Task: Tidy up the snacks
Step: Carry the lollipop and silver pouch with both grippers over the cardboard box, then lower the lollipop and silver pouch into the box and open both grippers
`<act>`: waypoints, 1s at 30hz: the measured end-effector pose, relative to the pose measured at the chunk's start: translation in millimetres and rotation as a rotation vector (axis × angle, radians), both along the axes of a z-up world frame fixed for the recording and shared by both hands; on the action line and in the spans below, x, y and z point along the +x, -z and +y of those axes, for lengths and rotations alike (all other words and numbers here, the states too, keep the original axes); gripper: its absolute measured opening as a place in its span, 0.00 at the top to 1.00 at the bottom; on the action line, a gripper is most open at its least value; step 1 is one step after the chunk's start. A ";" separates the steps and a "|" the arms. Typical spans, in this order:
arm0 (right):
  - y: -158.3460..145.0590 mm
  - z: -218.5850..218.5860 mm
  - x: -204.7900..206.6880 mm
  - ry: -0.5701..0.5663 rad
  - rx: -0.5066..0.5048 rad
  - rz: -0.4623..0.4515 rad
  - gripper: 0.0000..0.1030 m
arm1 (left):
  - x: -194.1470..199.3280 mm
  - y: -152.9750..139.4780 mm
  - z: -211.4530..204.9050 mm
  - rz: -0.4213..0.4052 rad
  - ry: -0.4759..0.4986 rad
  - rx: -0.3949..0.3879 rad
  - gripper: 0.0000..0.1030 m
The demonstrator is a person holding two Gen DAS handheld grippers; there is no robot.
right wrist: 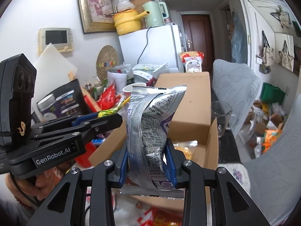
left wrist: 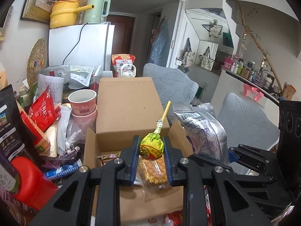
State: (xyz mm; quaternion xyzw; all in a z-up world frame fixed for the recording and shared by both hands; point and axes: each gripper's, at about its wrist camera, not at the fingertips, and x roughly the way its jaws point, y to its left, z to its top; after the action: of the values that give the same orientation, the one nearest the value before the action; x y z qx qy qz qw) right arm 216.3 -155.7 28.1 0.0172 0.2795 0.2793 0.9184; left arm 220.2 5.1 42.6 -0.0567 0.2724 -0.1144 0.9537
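Observation:
My left gripper (left wrist: 150,144) is shut on a lollipop (left wrist: 151,147) in a yellow-green wrapper, its yellow stick pointing up and away. It hangs over the open cardboard box (left wrist: 129,103), where a clear packet of yellow snacks (left wrist: 153,172) lies inside. My right gripper (right wrist: 147,150) is shut on the lower part of a silver foil snack bag (right wrist: 150,124), held upright above the same cardboard box (right wrist: 190,101). The silver foil snack bag (left wrist: 203,130) shows at the right in the left wrist view. The left gripper (right wrist: 105,118) with the lollipop (right wrist: 109,111) shows at the left of the right wrist view.
Left of the box are pink paper cups (left wrist: 82,101), a red snack pouch (left wrist: 42,111), a dark pouch (right wrist: 62,101) and a red container (left wrist: 32,180). A glass mug (right wrist: 222,116) stands right of the box. Grey chairs (left wrist: 169,82) and a white fridge (left wrist: 80,45) lie behind.

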 end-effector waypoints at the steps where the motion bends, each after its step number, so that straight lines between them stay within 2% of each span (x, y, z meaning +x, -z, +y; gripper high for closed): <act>1: 1.3 0.6 5.9 0.000 0.006 0.001 0.67 | 5.8 0.7 0.7 0.003 -0.013 0.005 0.77; 10: 26.1 7.5 51.9 0.008 0.007 0.066 0.67 | 47.4 28.8 10.2 0.072 -0.065 0.026 0.77; 16: 46.7 10.0 66.0 0.007 -0.002 0.109 0.67 | 61.3 48.6 9.7 0.120 -0.067 0.057 0.77; 25: 72.6 11.9 85.3 0.035 -0.056 0.188 0.67 | 78.6 80.3 14.0 0.209 -0.063 0.060 0.77; 30: 87.0 14.3 94.3 0.046 -0.082 0.232 0.67 | 86.5 94.9 11.7 0.243 -0.090 0.111 0.77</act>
State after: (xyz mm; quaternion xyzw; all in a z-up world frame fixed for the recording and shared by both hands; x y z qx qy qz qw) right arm 310.6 -141.5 -58.9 0.0185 0.3944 0.2426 0.8862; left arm 306.7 16.8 -52.3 -0.0293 0.3891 -0.0483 0.9195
